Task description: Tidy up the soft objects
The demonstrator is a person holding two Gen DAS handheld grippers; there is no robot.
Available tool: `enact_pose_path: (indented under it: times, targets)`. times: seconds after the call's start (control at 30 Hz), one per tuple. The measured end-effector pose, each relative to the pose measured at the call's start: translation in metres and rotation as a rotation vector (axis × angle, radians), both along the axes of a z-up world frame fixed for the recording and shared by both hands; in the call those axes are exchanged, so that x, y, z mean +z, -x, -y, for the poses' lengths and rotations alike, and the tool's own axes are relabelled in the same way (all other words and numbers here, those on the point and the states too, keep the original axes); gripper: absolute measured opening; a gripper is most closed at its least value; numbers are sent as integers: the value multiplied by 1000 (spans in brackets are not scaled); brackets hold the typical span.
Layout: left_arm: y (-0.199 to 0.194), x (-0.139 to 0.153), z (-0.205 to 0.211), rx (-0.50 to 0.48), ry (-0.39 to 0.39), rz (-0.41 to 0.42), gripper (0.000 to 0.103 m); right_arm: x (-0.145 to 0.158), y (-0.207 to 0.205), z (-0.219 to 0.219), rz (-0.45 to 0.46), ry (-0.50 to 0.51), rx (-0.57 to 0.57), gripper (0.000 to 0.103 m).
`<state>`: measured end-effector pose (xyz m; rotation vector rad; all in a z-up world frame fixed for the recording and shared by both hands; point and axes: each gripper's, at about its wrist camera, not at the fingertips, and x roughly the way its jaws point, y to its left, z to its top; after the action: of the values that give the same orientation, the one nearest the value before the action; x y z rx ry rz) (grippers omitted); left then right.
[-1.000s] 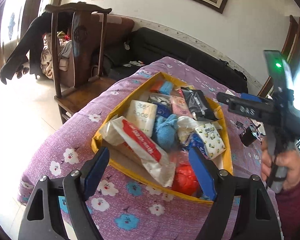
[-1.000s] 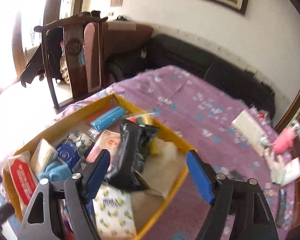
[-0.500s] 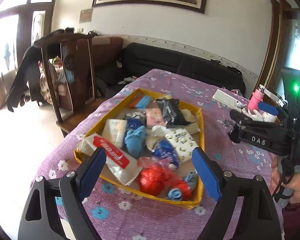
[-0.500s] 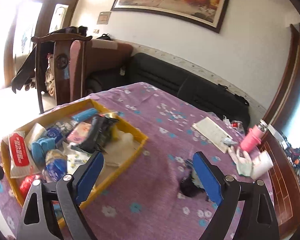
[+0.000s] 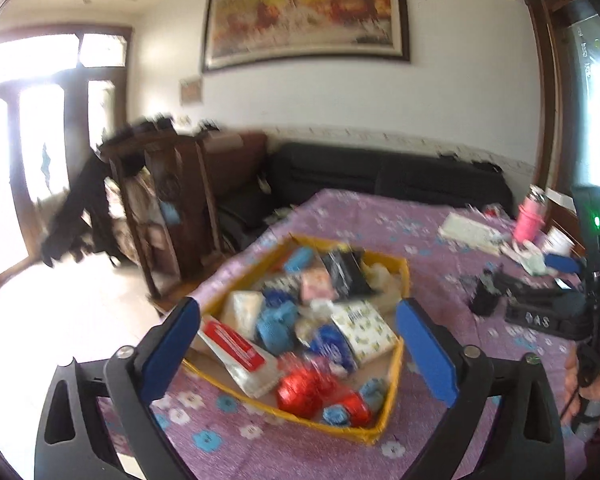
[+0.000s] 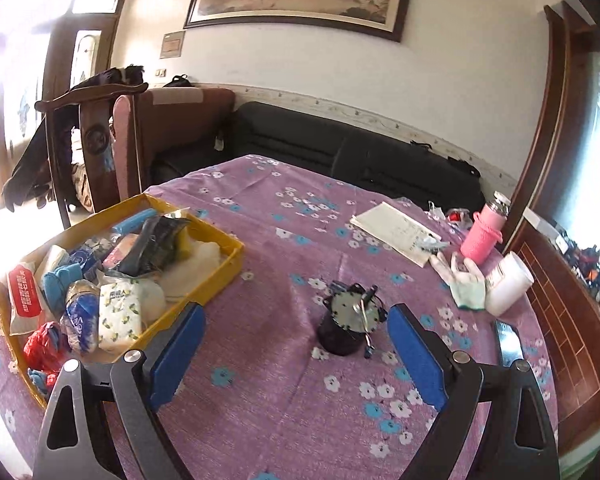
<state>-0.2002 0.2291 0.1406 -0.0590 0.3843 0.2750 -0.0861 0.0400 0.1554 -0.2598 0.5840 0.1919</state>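
Observation:
A yellow tray (image 5: 405,276) (image 6: 228,264) on the purple flowered tablecloth holds several soft things: a red-labelled tissue pack (image 5: 236,346) (image 6: 24,292), blue socks (image 5: 276,326), a yellow-patterned tissue pack (image 5: 366,330) (image 6: 120,312), a black pouch (image 5: 344,272) (image 6: 152,244) and a red bag (image 5: 300,390) (image 6: 42,346). My left gripper (image 5: 300,356) is open and empty, raised above the tray's near side. My right gripper (image 6: 296,354) is open and empty, right of the tray; its body shows in the left wrist view (image 5: 540,316).
A black round device (image 6: 346,324) sits on the cloth just ahead of my right gripper. Far right lie a notepad (image 6: 396,232), a pink bottle (image 6: 484,236), a white glove (image 6: 464,284), a paper roll (image 6: 508,288) and a phone (image 6: 508,340). A wooden chair (image 6: 92,140) stands left.
Both grippers have pulled back and risen from the tray, and their views have tilted up. The right gripper has swung right, over the open cloth by the black device.

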Motion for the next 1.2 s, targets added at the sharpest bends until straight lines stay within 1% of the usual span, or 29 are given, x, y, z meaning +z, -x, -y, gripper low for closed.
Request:
enact_pose_path:
  times: [0.07,0.13,0.2,0.27,0.4,0.5,0.57,0.67,0.77,0.9,1.0,1.1,1.2]
  targets:
    - [10,7,4,55,-35,72,103,-1,-1,5,-6,-11,-4,95]
    - [18,12,4,80,-43,126,103,-2,-1,10,-13,-23,-9,95]
    - [23,15,4,106,-44,158,103,-3,-1,14,-18,-33,-11,95]
    - [21,18,5,135,-59,161,103,-4,-1,17,-18,-41,-14,95]
    - [11,20,12,133,-106,137,103,-5,2,23,-10,-55,-12,95]
    - [8,19,14,141,-93,128,103,-6,5,26,-5,-59,-10,95]
    - [4,18,13,135,-70,106,103,-8,6,27,-8,-63,-8,95]
    - [-6,12,11,144,-39,39,103,-12,9,28,-24,-72,7,95]
    - [-15,4,10,167,-28,-21,103,-18,19,19,-48,-75,67,95]
    - [-27,-11,8,198,-20,-103,103,-31,36,-3,-85,-56,153,95]
    - [-35,-22,8,218,-35,-168,103,-38,47,-18,-102,-35,202,95]
    - [-39,-29,9,228,-43,-203,103,-41,54,-28,-100,-17,231,95]
    - [-38,-30,9,233,-52,-210,103,-42,58,-32,-96,-6,246,95]
